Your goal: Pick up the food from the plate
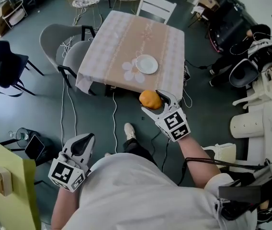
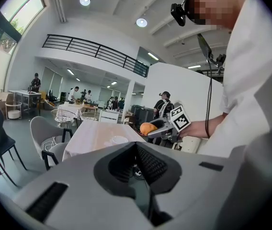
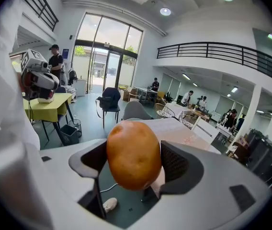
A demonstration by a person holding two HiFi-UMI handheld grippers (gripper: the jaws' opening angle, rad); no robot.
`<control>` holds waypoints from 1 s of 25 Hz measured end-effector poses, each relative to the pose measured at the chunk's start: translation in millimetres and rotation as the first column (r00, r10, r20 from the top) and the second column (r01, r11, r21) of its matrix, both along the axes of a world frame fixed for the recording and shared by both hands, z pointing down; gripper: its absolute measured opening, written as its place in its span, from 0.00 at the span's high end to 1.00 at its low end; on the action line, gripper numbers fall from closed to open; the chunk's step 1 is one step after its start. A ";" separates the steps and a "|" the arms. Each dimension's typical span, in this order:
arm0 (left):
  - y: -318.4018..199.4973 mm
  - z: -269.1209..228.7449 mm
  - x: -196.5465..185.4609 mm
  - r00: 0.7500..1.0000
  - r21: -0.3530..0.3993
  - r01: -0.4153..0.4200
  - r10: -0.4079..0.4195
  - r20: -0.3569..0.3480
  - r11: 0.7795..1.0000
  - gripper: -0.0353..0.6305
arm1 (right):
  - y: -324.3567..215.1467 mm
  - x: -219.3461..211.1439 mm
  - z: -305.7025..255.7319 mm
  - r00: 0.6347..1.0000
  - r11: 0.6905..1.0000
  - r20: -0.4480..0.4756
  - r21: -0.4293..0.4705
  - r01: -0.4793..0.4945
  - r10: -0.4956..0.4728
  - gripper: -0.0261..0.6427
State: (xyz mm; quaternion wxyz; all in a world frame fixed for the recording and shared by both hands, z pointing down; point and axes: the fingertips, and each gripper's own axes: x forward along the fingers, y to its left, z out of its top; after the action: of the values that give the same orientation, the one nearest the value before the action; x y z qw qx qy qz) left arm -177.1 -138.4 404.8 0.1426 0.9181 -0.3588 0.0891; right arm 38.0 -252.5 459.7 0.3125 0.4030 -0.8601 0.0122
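My right gripper (image 1: 155, 102) is shut on a round orange-brown piece of food (image 1: 150, 99), held in the air just off the near edge of the table (image 1: 126, 37). In the right gripper view the food (image 3: 133, 152) fills the gap between the pads. An empty white plate (image 1: 146, 63) sits on the pink patterned tablecloth near that edge. My left gripper (image 1: 82, 143) hangs low at my left side, shut with nothing in it; its jaws meet in the left gripper view (image 2: 137, 164). That view also shows the right gripper (image 2: 161, 127) with the food (image 2: 148, 128).
Two grey chairs (image 1: 62, 40) stand at the table's left and a white chair (image 1: 155, 6) at its far end. Cables trail on the floor (image 1: 114, 114). A dark blue chair (image 1: 2, 63) is far left, a yellow table (image 1: 6, 186) lower left, cream chairs (image 1: 265, 109) right.
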 end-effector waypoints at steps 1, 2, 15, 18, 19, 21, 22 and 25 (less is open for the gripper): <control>6.0 0.8 -0.8 1.000 0.001 -0.008 0.008 -0.001 1.000 0.93 | 10.0 -5.0 -5.5 1.000 1.000 0.007 0.010 0.003 -0.003 0.43; 11.8 1.4 -1.5 1.000 0.000 -0.014 0.014 -0.003 1.000 0.93 | 19.6 -10.1 -11.1 1.000 1.000 0.014 0.019 0.006 -0.007 0.43; 66.7 10.7 -16.6 0.999 -0.030 -0.049 0.048 -0.025 0.998 0.93 | 109.9 -62.5 -42.6 0.997 0.998 0.063 0.039 0.052 -0.054 0.43; 73.6 13.2 -17.4 0.998 -0.033 -0.056 0.055 -0.028 0.998 0.93 | 120.4 -69.3 -42.2 0.996 0.997 0.065 0.039 0.063 -0.066 0.43; 74.8 14.4 -17.7 0.998 -0.035 -0.059 0.058 -0.027 0.998 0.93 | 122.0 -71.3 -42.1 0.995 0.997 0.068 0.041 0.065 -0.068 0.43; 76.1 16.7 -18.5 0.998 -0.038 -0.064 0.063 -0.027 0.997 0.93 | 123.9 -74.7 -41.9 0.995 0.997 0.071 0.045 0.068 -0.071 0.43; 76.4 17.6 -18.5 0.998 -0.040 -0.066 0.064 -0.028 0.997 0.93 | 124.8 -76.0 -41.6 0.995 0.997 0.072 0.044 0.069 -0.072 0.43; 76.0 18.5 -17.2 0.997 -0.050 -0.064 0.062 -0.034 0.997 0.93 | 127.3 -77.9 -41.0 0.994 0.997 0.077 0.040 0.072 -0.075 0.43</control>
State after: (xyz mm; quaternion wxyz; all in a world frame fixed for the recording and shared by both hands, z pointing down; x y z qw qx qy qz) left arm -194.3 -62.4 423.4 0.1691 0.9264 -0.3249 0.0876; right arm -39.9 -125.2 418.6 0.2714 0.3759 -0.8860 0.0005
